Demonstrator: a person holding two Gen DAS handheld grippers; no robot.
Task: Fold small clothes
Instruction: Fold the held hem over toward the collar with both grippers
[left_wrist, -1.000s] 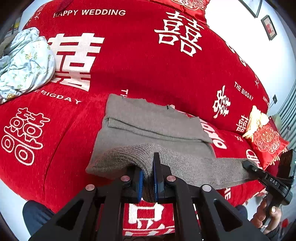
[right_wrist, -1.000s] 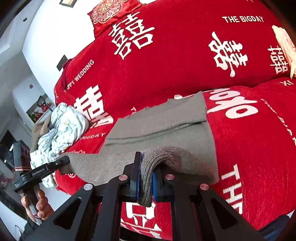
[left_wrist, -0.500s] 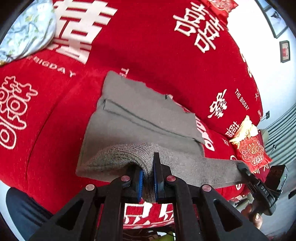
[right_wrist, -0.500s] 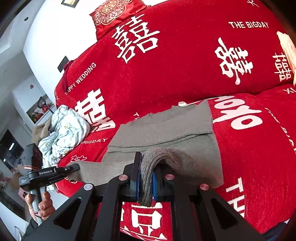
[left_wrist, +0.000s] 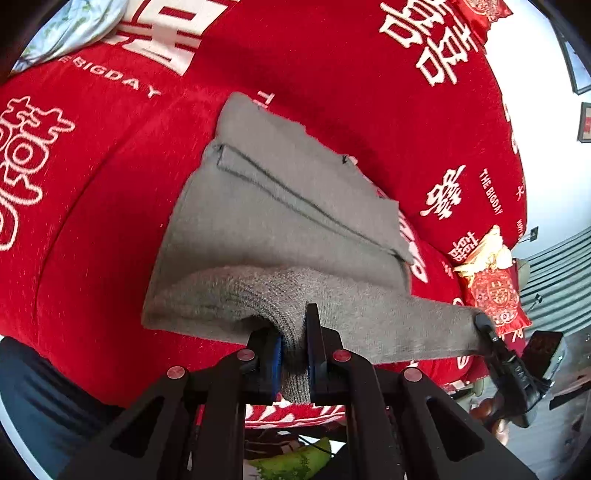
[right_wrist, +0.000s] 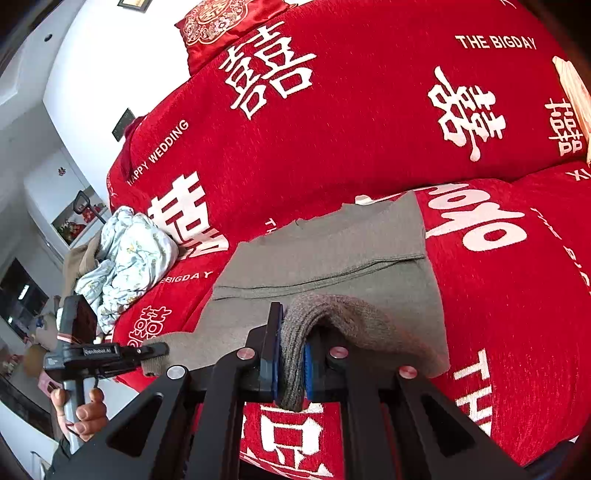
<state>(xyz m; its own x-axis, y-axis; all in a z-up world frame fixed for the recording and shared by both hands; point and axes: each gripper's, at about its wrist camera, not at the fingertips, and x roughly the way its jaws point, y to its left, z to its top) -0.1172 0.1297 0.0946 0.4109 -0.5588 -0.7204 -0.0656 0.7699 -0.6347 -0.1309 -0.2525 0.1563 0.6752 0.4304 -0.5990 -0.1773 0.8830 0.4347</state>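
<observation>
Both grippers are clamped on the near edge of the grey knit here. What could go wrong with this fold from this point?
1. The left gripper and right gripper pinch bunched knit; a layer of the grey garment could slip out.
2. Its far half lies folded on the red cover; uneven pulling might drag it askew.

Bright even daylight, soft shadows, strong fisheye bending — dark vignetted corners, slight motion blur in left view

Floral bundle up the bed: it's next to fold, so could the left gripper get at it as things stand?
Probably not yet: the left gripper is shut on the grey knit garment, so it must release first. The floral bundle lies apart, with open red bedspread between.
</observation>
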